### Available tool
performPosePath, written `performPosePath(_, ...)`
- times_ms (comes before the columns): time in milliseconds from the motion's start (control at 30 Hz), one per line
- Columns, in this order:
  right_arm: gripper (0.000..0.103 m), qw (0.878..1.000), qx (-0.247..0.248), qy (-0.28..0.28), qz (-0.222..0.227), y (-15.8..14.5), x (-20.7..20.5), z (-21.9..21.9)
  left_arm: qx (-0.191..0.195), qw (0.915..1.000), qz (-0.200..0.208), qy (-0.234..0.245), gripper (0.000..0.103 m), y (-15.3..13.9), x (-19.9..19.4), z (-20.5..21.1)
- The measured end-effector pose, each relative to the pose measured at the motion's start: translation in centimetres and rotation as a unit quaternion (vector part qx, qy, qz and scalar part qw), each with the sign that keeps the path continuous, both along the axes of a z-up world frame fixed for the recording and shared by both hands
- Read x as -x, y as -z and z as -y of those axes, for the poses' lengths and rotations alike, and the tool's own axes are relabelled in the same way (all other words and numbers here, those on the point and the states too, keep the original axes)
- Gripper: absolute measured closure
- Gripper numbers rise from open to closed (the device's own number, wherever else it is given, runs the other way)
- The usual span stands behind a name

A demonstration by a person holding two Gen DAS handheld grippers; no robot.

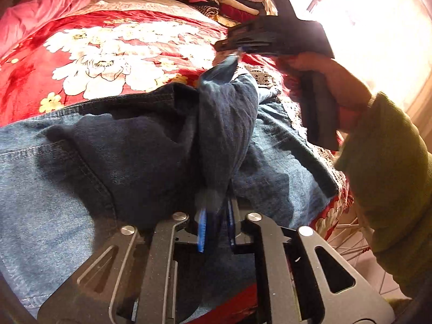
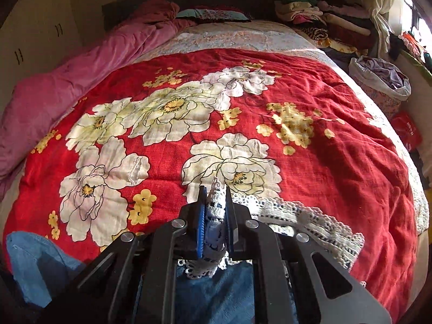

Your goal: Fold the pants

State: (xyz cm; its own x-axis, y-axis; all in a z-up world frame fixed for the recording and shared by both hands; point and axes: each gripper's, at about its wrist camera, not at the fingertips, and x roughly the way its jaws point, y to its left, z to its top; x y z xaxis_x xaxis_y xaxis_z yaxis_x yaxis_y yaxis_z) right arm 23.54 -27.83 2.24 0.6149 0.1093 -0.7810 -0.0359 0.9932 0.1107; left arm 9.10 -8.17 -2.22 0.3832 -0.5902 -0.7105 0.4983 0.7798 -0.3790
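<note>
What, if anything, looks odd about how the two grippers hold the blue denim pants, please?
The right gripper is shut on the white crocheted lace edging of the red floral bedspread, perhaps with denim. The left gripper pinches the blue denim pants.

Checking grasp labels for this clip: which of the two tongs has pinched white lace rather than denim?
The right tongs: white lace trim sits between the pads. The left tongs are shut on a dark denim fold of the jeans.
</note>
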Motion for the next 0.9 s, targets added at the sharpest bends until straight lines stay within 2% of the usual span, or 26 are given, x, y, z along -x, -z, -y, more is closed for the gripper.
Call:
performPosePath(133,0.092,0.999,-0.023,0.015,0.031,-2.5,3.4,2.6,-0.007,1.0,0.005,-0.002,0.081,0.1,0.3,-0.1)
performPosePath(300,0.092,0.996,-0.051,0.038,0.06,-4.3,8.1,5.9,-0.02,0.9997,0.016,0.001,0.079,0.3,0.4,0.3)
performPosePath(333,0.092,0.996,-0.055,0.043,0.063,-4.4,8.9,6.4,-0.028,0.9994,0.022,0.003,0.082,0.3,0.5,0.5)
performPosePath(367,0.092,0.995,-0.059,0.048,0.065,-4.4,9.7,7.0,-0.036,0.999,0.028,0.005,0.093,0.2,0.6,0.7)
performPosePath(433,0.092,0.994,-0.064,0.055,0.065,-4.4,11.4,8.0,-0.051,0.998,0.038,0.005,0.101,0.2,0.8,0.9)
performPosePath(600,0.092,0.992,-0.092,0.07,0.049,-3.4,15.1,10.4,-0.055,0.9973,0.048,0.004,0.102,-0.3,1.1,0.4)
performPosePath(767,0.092,0.989,-0.117,0.08,0.036,-2.4,19.7,11.5,-0.073,0.9938,0.083,0.012,0.102,-1.9,2.6,-0.3)
performPosePath(900,0.092,0.987,-0.136,0.083,0.013,-0.6,22.8,11.9,-0.088,0.9919,0.089,0.022,0.102,-1.6,3.4,-0.3)
